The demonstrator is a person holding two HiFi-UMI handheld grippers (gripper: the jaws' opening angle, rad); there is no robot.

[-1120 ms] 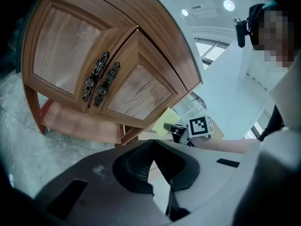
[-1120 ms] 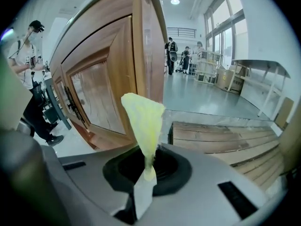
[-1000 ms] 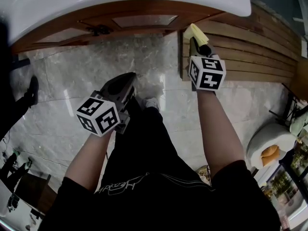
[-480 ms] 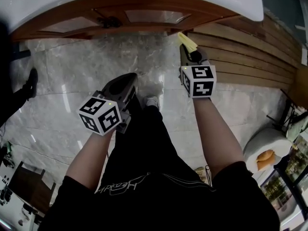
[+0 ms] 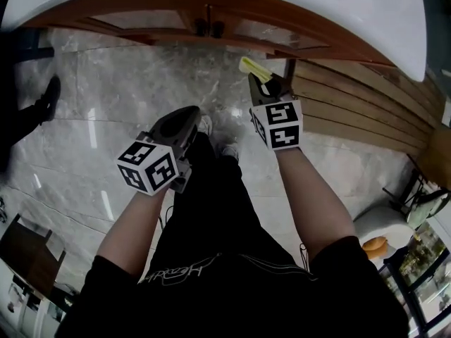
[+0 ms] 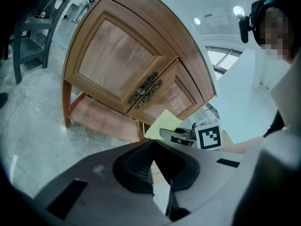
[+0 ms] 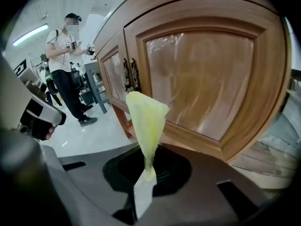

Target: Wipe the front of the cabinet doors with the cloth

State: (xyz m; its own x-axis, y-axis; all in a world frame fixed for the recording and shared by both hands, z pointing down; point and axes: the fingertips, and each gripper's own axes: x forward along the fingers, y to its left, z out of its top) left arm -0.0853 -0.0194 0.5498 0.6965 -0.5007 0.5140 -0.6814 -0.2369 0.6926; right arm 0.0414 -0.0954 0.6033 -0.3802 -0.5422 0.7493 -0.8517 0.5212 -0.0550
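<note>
The wooden cabinet [image 5: 141, 21] stands under a white countertop [image 5: 303, 2], its two doors meeting at dark metal handles [image 5: 209, 28]. My right gripper [image 5: 262, 83] is shut on a yellow cloth [image 5: 252, 67], which sticks up in front of the right door, short of its face. In the right gripper view the cloth [image 7: 146, 121] rises from the closed jaws before the right door panel [image 7: 207, 69], with the handles [image 7: 129, 74] to its left. My left gripper [image 5: 177, 127] hangs lower over the floor, shut and empty. In the left gripper view both doors [image 6: 117, 65] and the cloth [image 6: 162, 124] show.
Wooden slats [image 5: 359, 111] run along the floor right of the cabinet. Grey marble floor [image 5: 127, 97] lies in front of it. A dark chair [image 6: 28, 36] stands left of the cabinet. A person [image 7: 63, 60] stands further back, and a dark shoe [image 5: 48, 101] is at the left.
My right gripper has carried the cloth leftward, from over the wooden slats to in front of the right cabinet door. The left gripper has held its place.
</note>
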